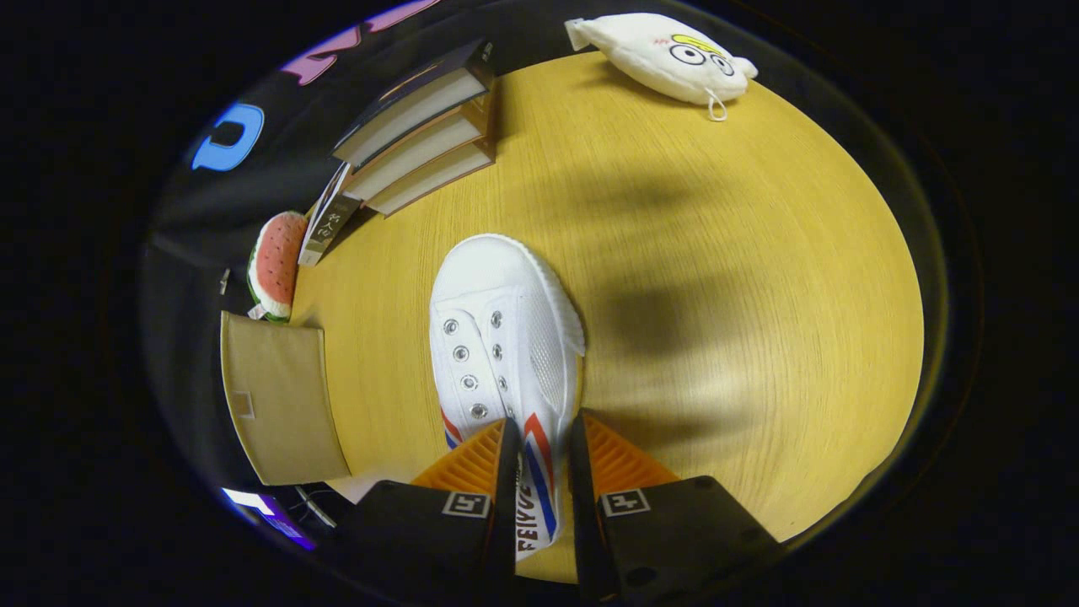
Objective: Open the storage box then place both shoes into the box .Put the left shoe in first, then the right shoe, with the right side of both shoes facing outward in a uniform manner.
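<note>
From the gripper view I see my claw (543, 438) closed narrow on the white shoe (506, 337), one finger on each side of its side wall where the red and blue stripes run; both fingers press against the canvas, so I read it as holding the shoe. The shoe's toe points away from me across the yellow wooden table (716, 278), its eyelets facing up and no laces in them. Beyond the toe, to the left, a stack of books (421, 126) lies near the table's far edge, with a watermelon-slice plush (278, 261) further left. A tan fabric storage box (278, 405) sits left of the fingers, just beside the shoe's heel end. Far ahead to the right lies a white plush toy (666, 55) with cartoon eyes.
</note>
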{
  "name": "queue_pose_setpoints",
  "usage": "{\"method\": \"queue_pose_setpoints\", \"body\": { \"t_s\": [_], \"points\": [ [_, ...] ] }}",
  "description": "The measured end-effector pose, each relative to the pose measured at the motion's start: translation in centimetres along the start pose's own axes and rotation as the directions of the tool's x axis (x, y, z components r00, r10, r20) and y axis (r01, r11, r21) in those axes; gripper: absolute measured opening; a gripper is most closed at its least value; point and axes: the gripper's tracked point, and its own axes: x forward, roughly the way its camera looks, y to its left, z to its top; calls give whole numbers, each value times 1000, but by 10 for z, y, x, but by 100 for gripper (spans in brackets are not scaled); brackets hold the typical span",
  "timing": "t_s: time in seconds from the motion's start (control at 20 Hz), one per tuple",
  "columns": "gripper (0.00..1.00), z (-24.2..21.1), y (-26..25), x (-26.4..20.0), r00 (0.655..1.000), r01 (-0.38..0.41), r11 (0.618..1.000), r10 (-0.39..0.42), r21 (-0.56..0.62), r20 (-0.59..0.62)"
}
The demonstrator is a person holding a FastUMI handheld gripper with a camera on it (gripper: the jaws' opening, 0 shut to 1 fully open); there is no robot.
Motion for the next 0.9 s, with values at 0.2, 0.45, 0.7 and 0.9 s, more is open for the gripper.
{"method": "queue_pose_setpoints", "body": {
  "t_s": [0.2,0.45,0.7,0.9],
  "points": [
    [15,-2,-1,1,1000,-26,1000,26,18,6],
    [10,-7,12,-4,998,-64,988,61,144,22],
    [10,-21,43,-38,996,-70,986,60,150,67],
    [10,-26,102,-77,986,-141,970,119,196,121]
  ]
}}
